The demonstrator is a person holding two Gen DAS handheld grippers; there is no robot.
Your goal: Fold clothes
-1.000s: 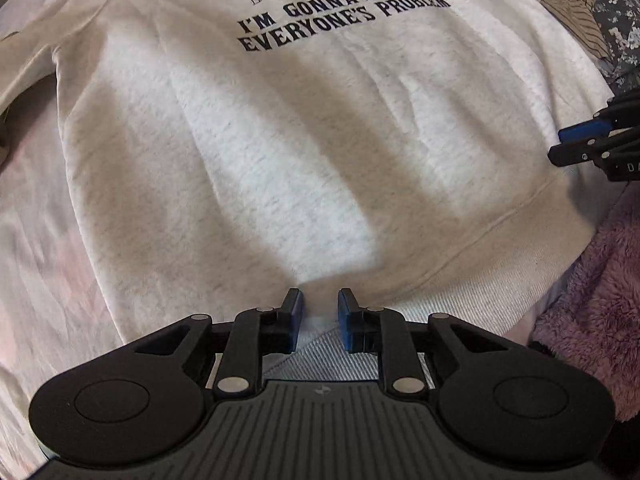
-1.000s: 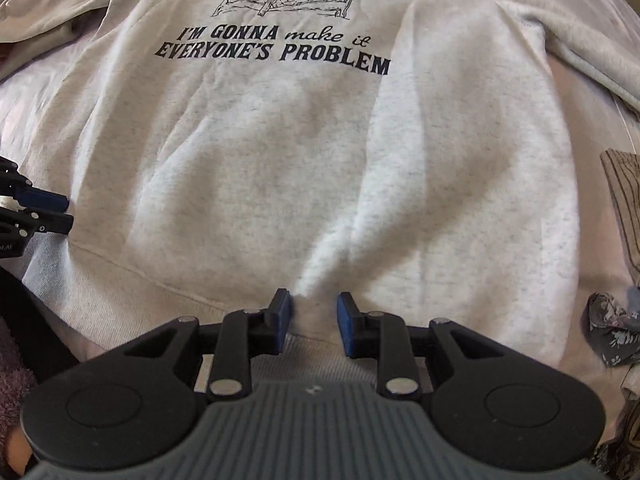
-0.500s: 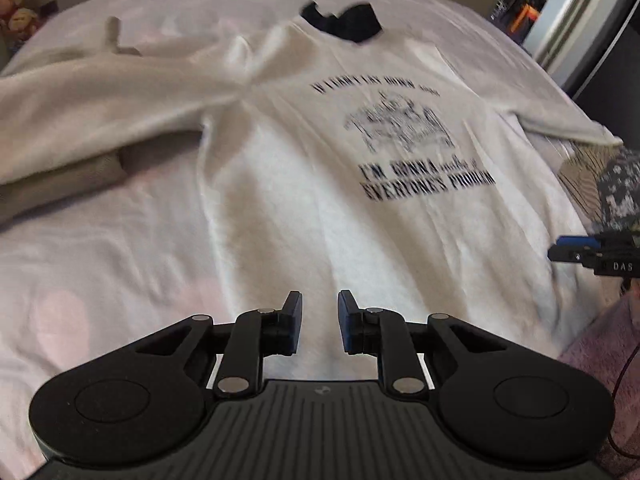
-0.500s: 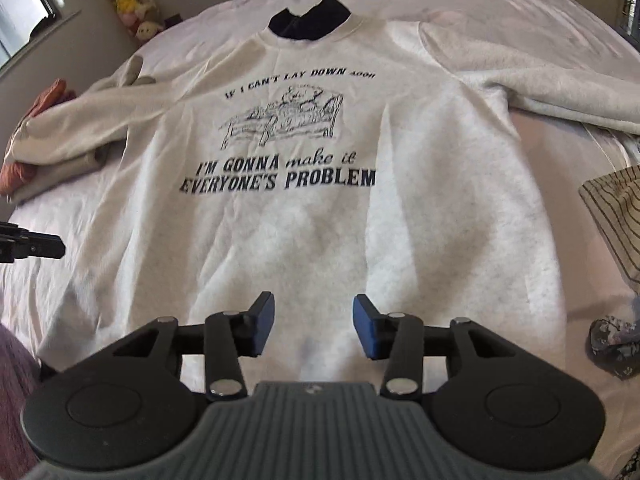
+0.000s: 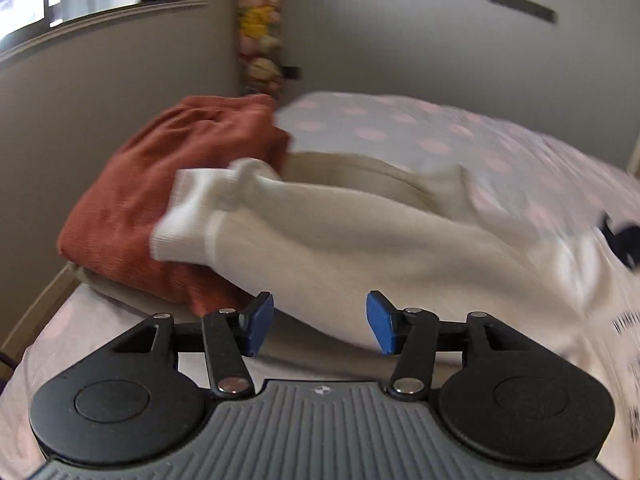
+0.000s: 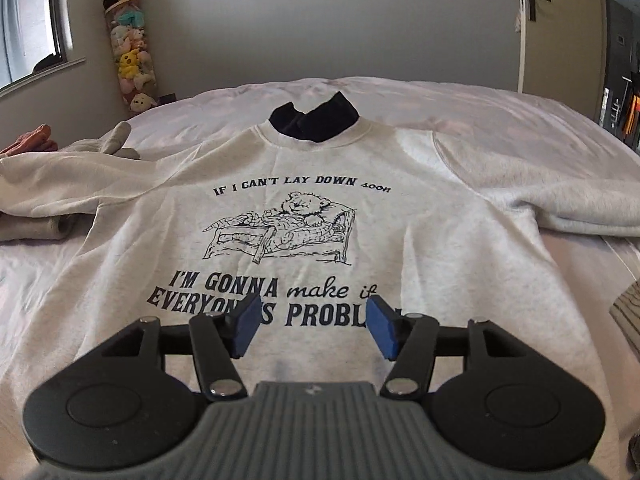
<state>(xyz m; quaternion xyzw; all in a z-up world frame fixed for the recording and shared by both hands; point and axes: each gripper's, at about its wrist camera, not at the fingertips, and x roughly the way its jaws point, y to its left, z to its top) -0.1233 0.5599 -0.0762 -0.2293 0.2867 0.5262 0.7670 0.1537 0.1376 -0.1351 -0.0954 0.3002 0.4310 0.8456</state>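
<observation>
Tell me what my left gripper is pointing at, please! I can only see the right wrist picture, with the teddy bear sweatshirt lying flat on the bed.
Observer: The left gripper is open, aimed at the pale grey sweatshirt's long sleeve.
Operator: Where does that sleeve end?
Observer: Its ribbed white cuff lies on a folded rust-orange garment; your view shows only a corner of that.
Operator: Is anything under the orange one?
Observer: Yes, a folded beige cloth sticks out beneath it, at the edge of the pink polka-dot bedsheet.
Operator: Is my left gripper holding anything?
Observer: No. Nothing sits between its blue pads.
</observation>
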